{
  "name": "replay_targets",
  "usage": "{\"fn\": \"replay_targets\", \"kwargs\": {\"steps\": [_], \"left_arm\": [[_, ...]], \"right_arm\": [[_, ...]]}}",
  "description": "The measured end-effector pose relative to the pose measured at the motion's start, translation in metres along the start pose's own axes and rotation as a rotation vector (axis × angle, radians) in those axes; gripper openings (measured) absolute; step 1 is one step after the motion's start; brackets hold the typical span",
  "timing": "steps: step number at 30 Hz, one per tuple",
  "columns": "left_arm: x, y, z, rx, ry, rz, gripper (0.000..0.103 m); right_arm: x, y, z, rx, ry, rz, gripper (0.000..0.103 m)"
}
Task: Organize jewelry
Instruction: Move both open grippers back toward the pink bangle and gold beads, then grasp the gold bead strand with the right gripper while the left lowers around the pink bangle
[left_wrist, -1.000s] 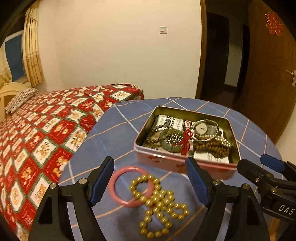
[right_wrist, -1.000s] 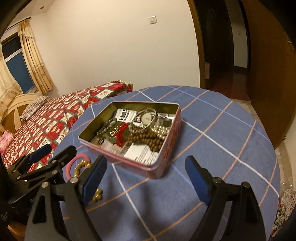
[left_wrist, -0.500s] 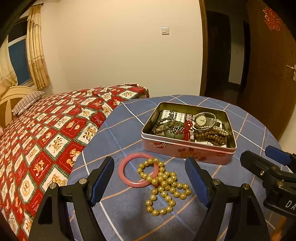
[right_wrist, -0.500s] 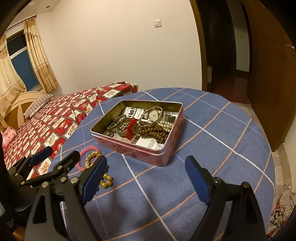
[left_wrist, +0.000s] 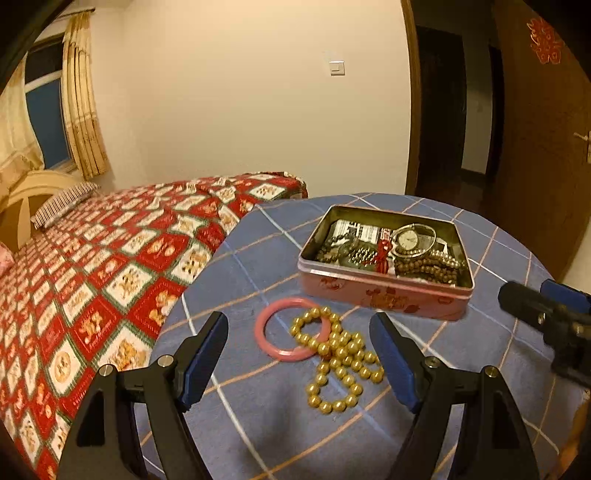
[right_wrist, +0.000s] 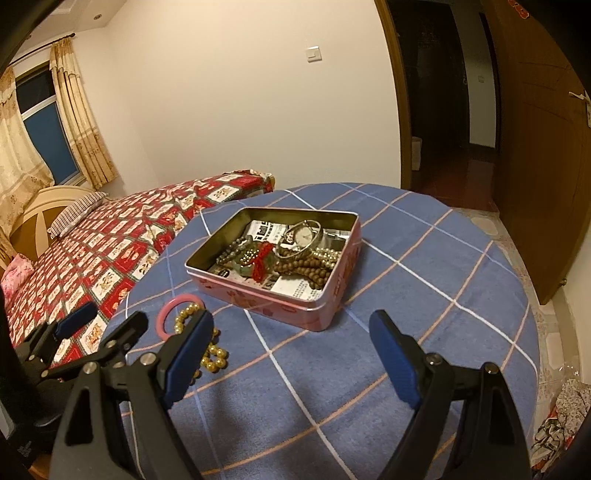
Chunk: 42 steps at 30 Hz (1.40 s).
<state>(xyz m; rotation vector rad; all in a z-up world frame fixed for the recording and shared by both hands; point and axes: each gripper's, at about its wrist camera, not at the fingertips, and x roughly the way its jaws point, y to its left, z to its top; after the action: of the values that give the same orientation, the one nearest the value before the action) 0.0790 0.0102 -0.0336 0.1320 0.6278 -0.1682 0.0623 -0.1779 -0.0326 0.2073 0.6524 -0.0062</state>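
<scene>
Pink tin box (left_wrist: 384, 291), lidless, rect., floral print on side wall; sits on round table w/ blue checked cloth (left_wrist: 258, 258), toward its far half.
Contents, all inside tin: wristwatch (left_wrist: 408, 240) w/ metal bangle band, lying on top; brown wooden bead strand (left_wrist: 424, 267) at near-right side; pearl-like bead strand (right_wrist: 325, 254) beside it; dark bead strand (right_wrist: 232, 251) at left; green jade ring w/ red knotted cord (left_wrist: 383, 254) mid; printed paper (left_wrist: 364, 232) lining the bottom.
Outside tin, on cloth, just in front of its near-left corner: pink bangle (left_wrist: 286, 328), flat; gold bead strand (left_wrist: 340, 358) heaped in loops, one loop lying over bangle's right rim, touching.
Left gripper (left_wrist: 299, 363): jaws spread wide, nothing between pads; above cloth, bangle + gold beads seen in the gap, not touched.
Right gripper (right_wrist: 291, 363): jaws spread wide, empty; over bare cloth, near side of tin, apart from it.
Bkgd: bed w/ red patterned quilt (left_wrist: 92, 277) beside table; striped pillow (left_wrist: 62, 201); curtained window (right_wrist: 48, 136); wall switch (left_wrist: 337, 67); brown wooden door (left_wrist: 543, 129), open.
</scene>
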Motion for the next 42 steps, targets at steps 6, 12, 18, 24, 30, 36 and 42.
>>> {"fn": "replay_targets", "kwargs": {"steps": [6,12,18,24,30,36,42], "left_arm": [[-0.002,0.03,-0.024,-0.032,0.011,0.002,0.079],[-0.003,0.057,-0.04,-0.077,0.019,0.013,0.079],[0.001,0.068,-0.042,-0.1,0.025,0.019,0.079],[0.003,0.069,-0.041,-0.077,0.025,0.012,0.079],[0.006,0.076,-0.042,-0.079,0.031,0.018,0.079],[0.01,0.083,-0.042,-0.096,0.038,0.023,0.079],[0.013,0.085,-0.042,-0.114,0.051,0.014,0.079]], "right_arm": [[0.008,0.004,-0.008,-0.011,0.031,0.013,0.089],[0.021,0.014,-0.019,-0.043,0.08,0.041,0.088],[0.038,0.03,-0.026,-0.079,0.141,0.099,0.085],[0.072,0.052,-0.027,-0.123,0.228,0.153,0.085],[0.094,0.073,-0.023,-0.183,0.269,0.163,0.085],[0.118,0.088,-0.024,-0.218,0.334,0.178,0.086],[0.123,0.105,-0.03,-0.352,0.345,0.136,0.088]]}}
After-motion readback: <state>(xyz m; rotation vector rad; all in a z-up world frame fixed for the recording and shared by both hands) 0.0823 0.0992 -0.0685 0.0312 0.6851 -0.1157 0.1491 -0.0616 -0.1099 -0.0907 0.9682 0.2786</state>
